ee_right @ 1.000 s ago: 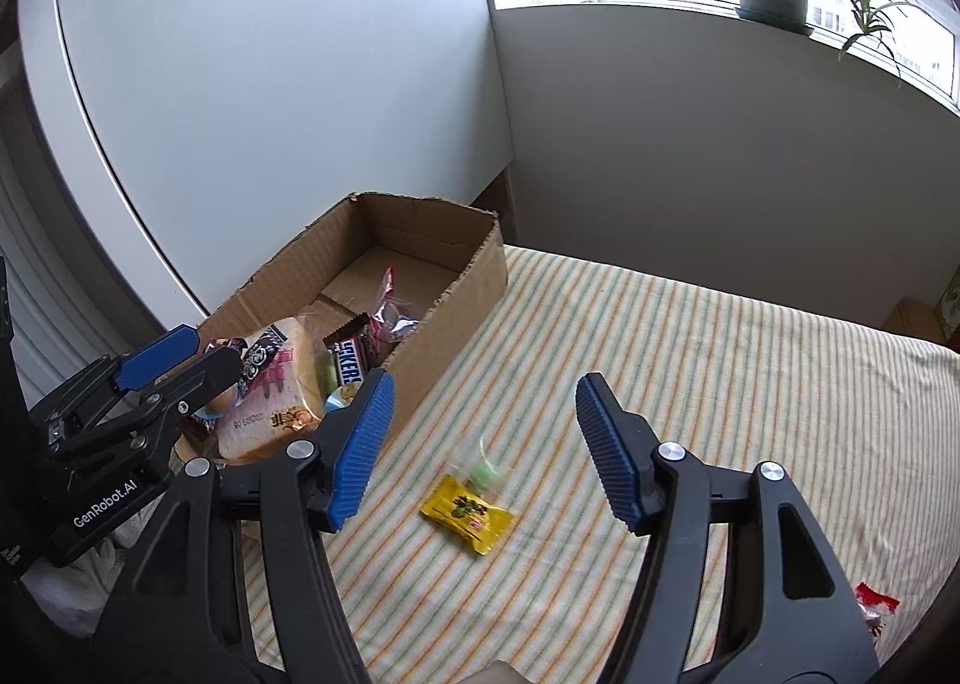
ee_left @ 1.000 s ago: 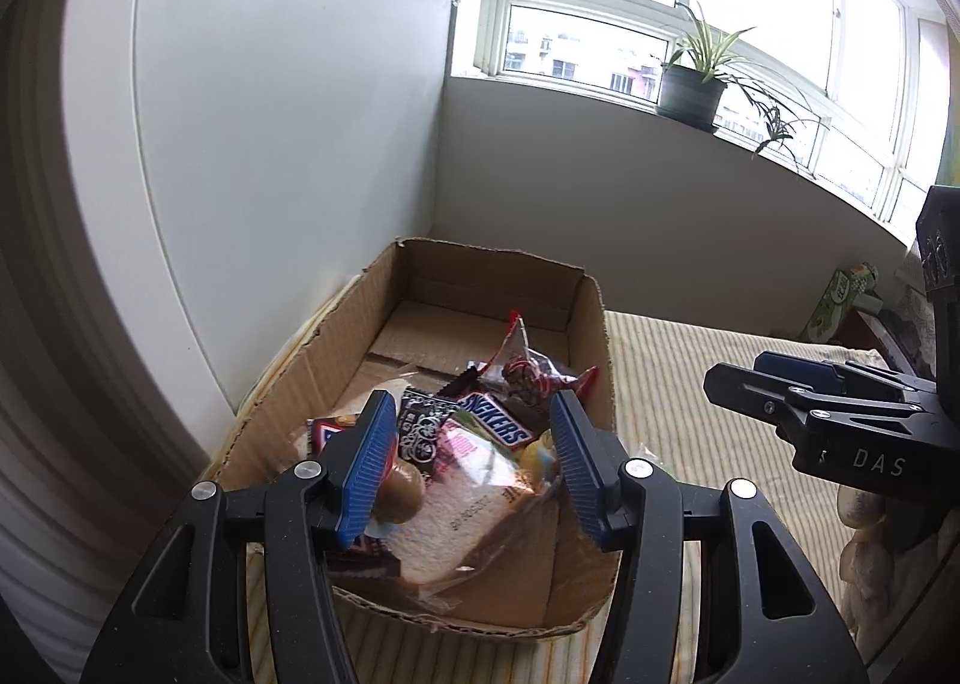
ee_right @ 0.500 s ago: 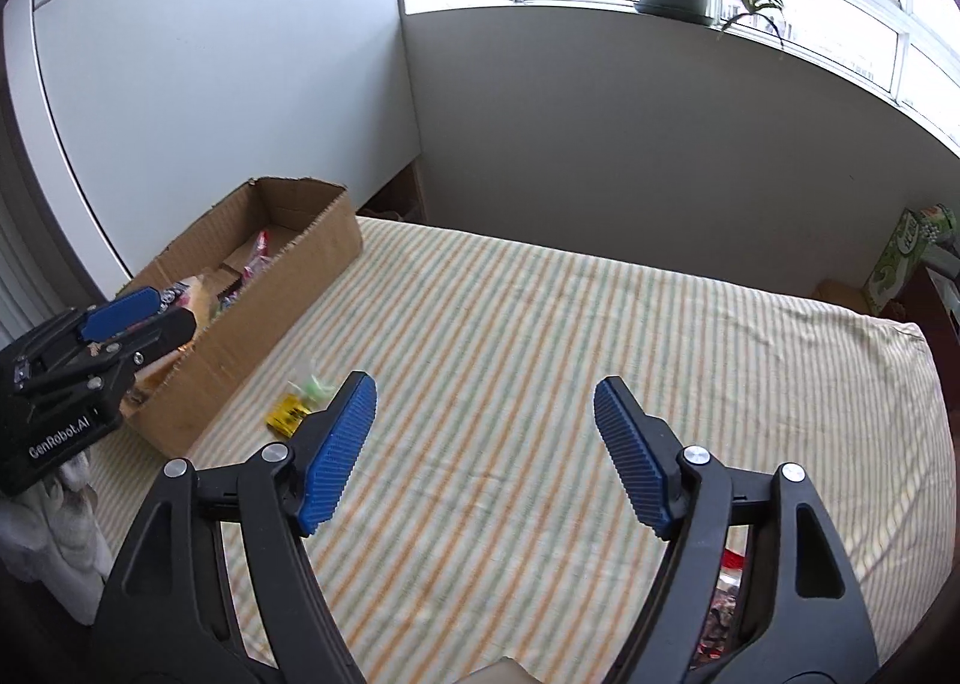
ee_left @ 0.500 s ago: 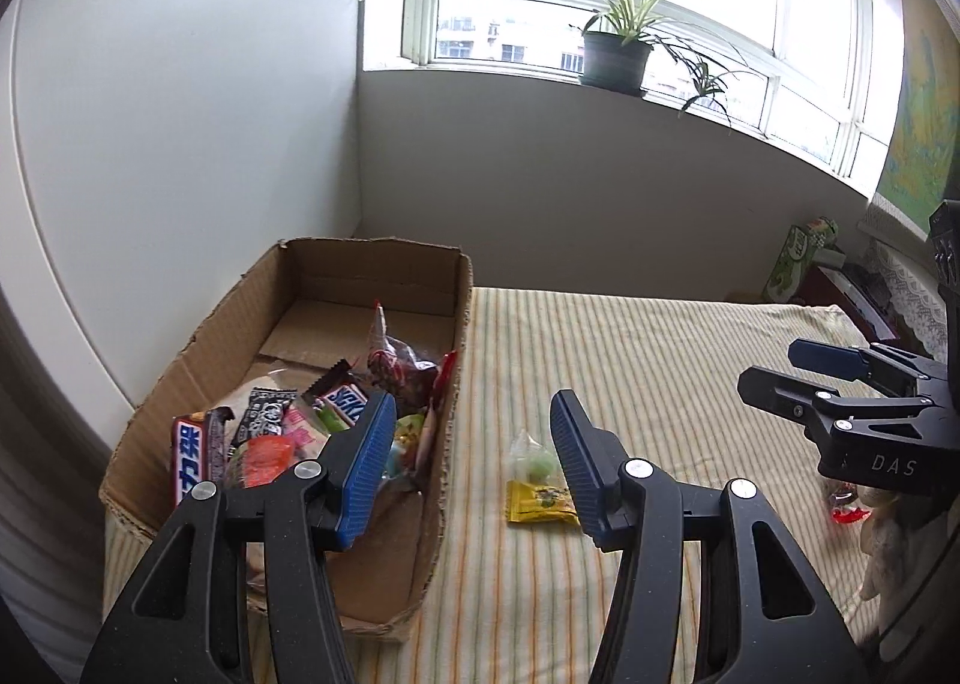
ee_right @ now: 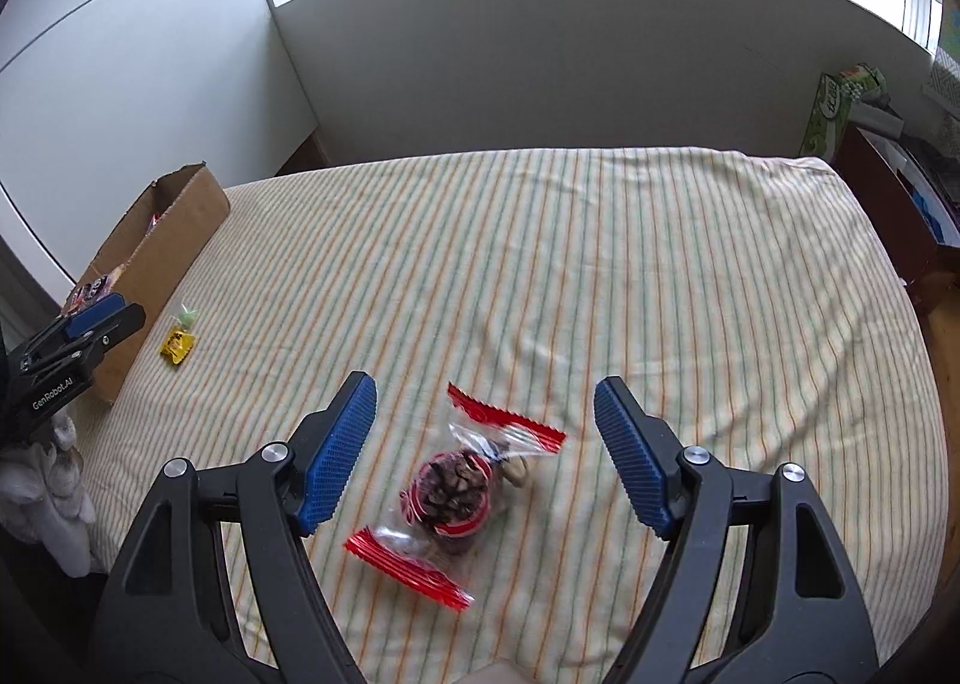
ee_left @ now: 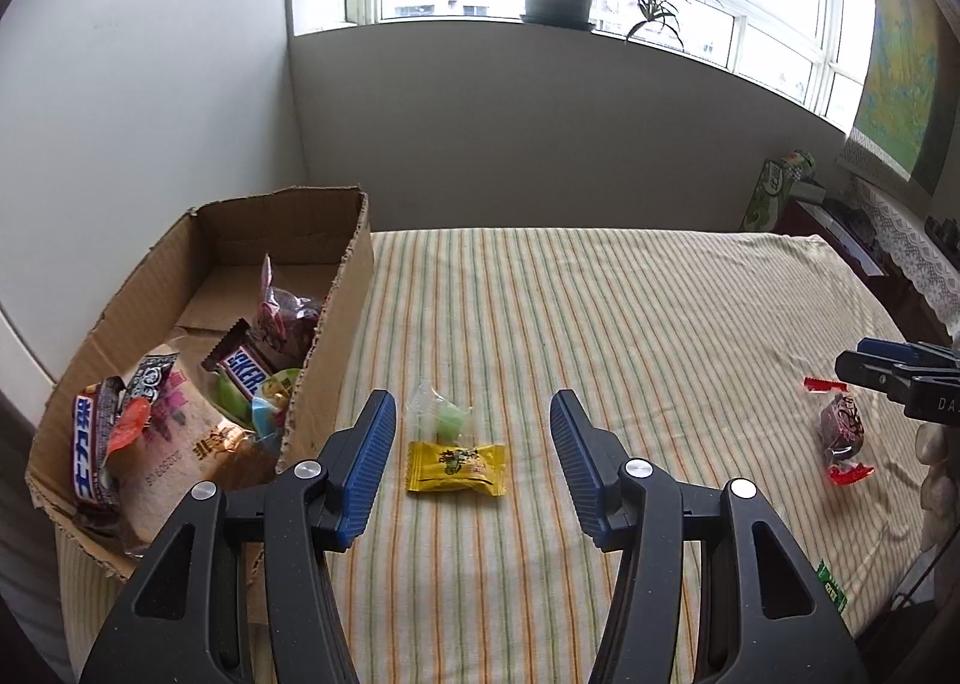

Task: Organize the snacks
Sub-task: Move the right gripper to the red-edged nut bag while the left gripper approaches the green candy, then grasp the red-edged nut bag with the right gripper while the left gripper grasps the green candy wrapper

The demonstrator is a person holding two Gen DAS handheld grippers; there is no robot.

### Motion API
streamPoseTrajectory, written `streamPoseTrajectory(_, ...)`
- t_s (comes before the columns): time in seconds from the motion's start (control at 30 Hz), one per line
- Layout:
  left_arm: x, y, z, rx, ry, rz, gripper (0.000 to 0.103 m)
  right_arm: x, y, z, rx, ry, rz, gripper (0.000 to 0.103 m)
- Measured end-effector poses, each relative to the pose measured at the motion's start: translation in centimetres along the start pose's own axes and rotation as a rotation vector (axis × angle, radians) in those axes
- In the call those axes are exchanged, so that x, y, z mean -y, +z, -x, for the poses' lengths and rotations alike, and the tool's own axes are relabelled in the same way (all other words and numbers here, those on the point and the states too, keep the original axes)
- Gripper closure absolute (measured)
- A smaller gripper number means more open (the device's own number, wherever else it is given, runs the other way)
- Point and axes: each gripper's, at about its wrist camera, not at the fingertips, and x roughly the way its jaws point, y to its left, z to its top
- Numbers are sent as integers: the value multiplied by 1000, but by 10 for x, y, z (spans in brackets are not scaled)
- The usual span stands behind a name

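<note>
**Both grippers spread wide, each lined up on its own loose snack**

Left gripper [ee_left: 473, 450] hangs with its jaws wide apart and nothing between them — the yellow candy packet [ee_left: 456, 467] lies straight ahead at 12 o'clock, flat on the striped cloth [ee_left: 600, 324], framed between the two blue pads. Its long axis runs 3 to 9 o'clock, across the line of approach, so the jaws as they stand would meet its short ends. Touching or nearly touching its far edge sits a small clear-wrapped green candy [ee_left: 447, 417]. The cardboard box [ee_left: 336, 324], already holding several snacks, stands at 10 o'clock from this gripper, just beside the two candies.

Right gripper [ee_right: 485, 450] is likewise empty and spread, and the red-edged clear packet [ee_right: 453, 495] with a dark sweet inside lies between its pads at 12 o'clock, close in. Its long axis runs roughly 11 to 5 o'clock, red crimped ends pointing both ways.

By position, the left gripper is far nearer the yellow packet and the box — the right is nearer the red-edged one, well apart from the box.
</note>
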Motion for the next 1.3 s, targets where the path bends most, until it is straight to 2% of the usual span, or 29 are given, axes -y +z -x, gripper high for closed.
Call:
streamPoseTrajectory(0.2,9,-8,-8,-37,-13,-21,50,4,-24,8,-13,37,-11,25)
streamPoseTrajectory(0.37,19,-23,2,-53,-61,-55,50,-2,-33,16,-3,66,10,25)
streamPoseTrajectory(0.53,49,-36,21,-58,-173,-110,50,-4,-35,13,-13,59,24,25)
streamPoseTrajectory(0.67,93,-53,31,-76,-275,-229,49,6,-33,14,-4,55,-8,25)
streamPoseTrajectory(0.83,139,-76,36,-120,-366,-354,45,17,-31,12,-8,50,-43,25)
streamPoseTrajectory(1.03,163,-91,32,-153,-382,-429,42,21,-33,9,-17,52,-54,25)
streamPoseTrajectory(1.13,169,-93,28,-136,-333,-457,41,19,-33,9,-16,58,-54,25)
streamPoseTrajectory(1.3,159,-82,16,-140,-301,-417,40,9,-32,3,-30,62,-32,25)
